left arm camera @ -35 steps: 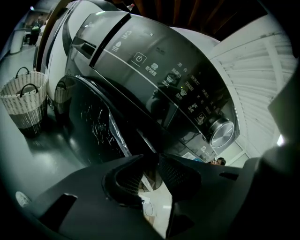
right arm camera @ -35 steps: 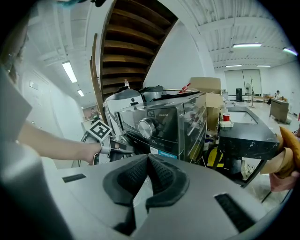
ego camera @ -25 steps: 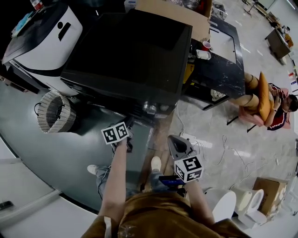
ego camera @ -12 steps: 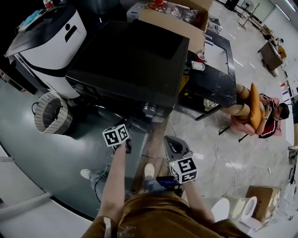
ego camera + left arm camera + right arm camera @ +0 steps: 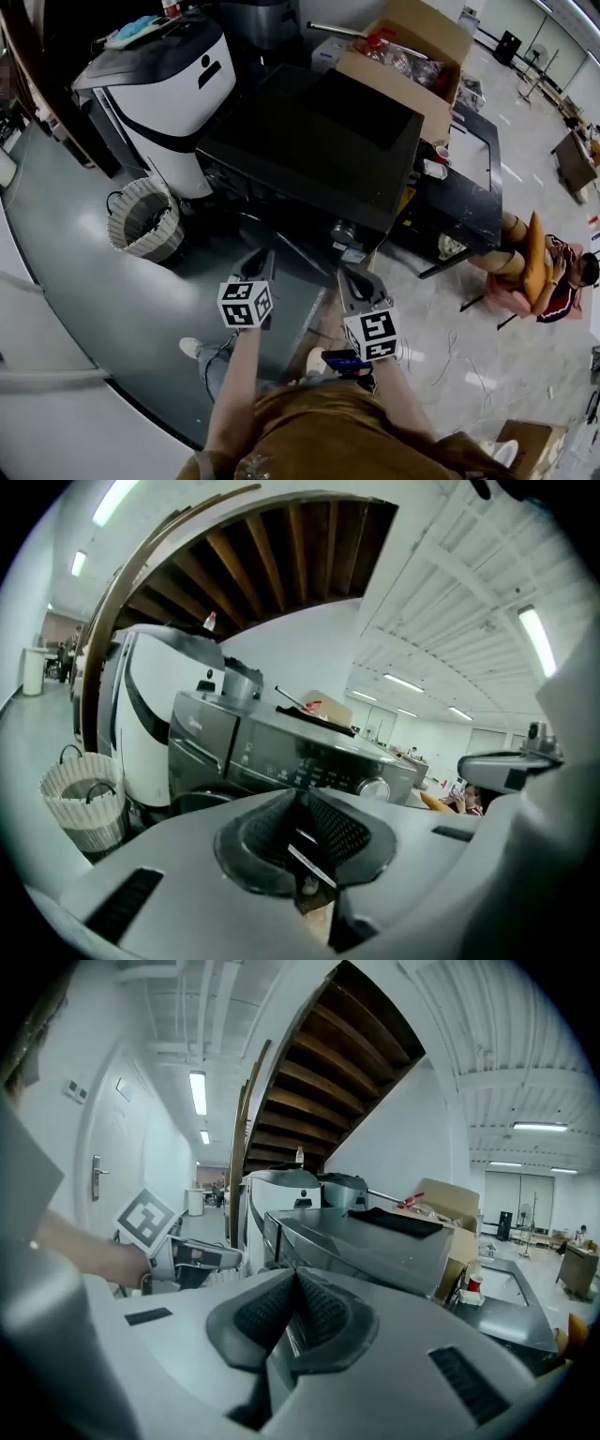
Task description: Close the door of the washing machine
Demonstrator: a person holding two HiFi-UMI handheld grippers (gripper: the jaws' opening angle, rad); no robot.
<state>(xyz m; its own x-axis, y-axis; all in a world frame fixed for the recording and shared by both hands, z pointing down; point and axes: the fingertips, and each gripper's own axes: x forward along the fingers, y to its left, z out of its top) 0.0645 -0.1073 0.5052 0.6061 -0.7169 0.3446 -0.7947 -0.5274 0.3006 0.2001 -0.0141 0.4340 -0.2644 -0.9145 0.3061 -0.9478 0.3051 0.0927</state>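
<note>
Head view: the washing machine (image 5: pixel 309 141) stood just ahead of the person, dark top up, with its front foreshortened. The door could not be made out here. The left gripper (image 5: pixel 262 255) and right gripper (image 5: pixel 349 274) were held side by side in front of the machine, near its front edge but apart from it, touching nothing. A woven basket (image 5: pixel 141 220) sat on the floor left of the machine, beside a white appliance (image 5: pixel 178 84). A cardboard box (image 5: pixel 412 66) was behind the machine. A seated person (image 5: pixel 553 272) was far right.

Left gripper view: the left gripper (image 5: pixel 302 799) had its jaws just closing, now only a narrow slit apart with nothing between them. Beyond them was the machine's control panel (image 5: pixel 300 761), and a dark round shape (image 5: pixel 197 802) below it was likely the door. Whether it was latched could not be told. The basket (image 5: pixel 82 803) was at lower left.

Right gripper view: the right gripper (image 5: pixel 292 1283) had its pads pressed together and empty. The washing machine (image 5: pixel 366 1241) was straight ahead, and the left gripper's marker cube (image 5: pixel 145 1221) showed at left.
</note>
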